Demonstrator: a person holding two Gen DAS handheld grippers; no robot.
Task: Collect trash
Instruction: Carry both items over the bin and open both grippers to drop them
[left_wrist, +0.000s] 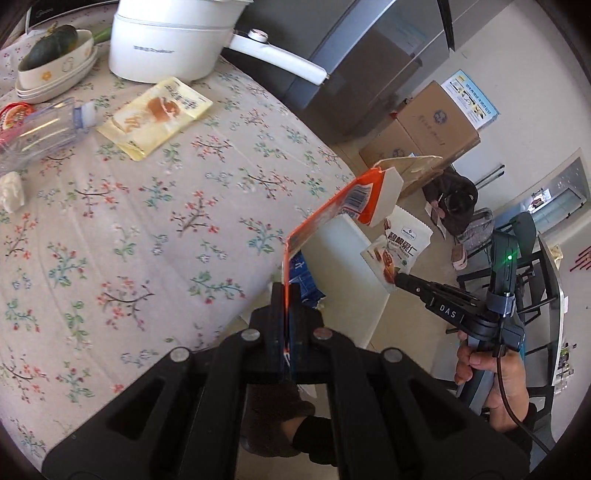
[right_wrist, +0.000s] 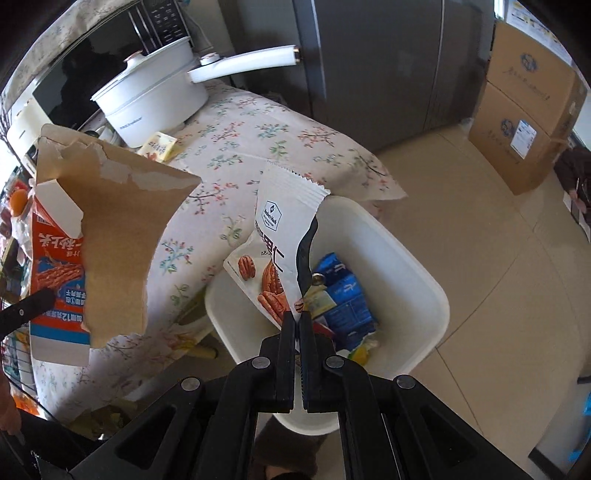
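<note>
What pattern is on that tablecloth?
A pale tablecloth printed with small flowering sprigs in red, teal and brown; clearest in the left wrist view.

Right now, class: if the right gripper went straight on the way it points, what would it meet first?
The right gripper, shut on the pecan snack packet, points down into the white bin. It would probably meet the blue wrappers inside first, though depth is unclear.
</note>
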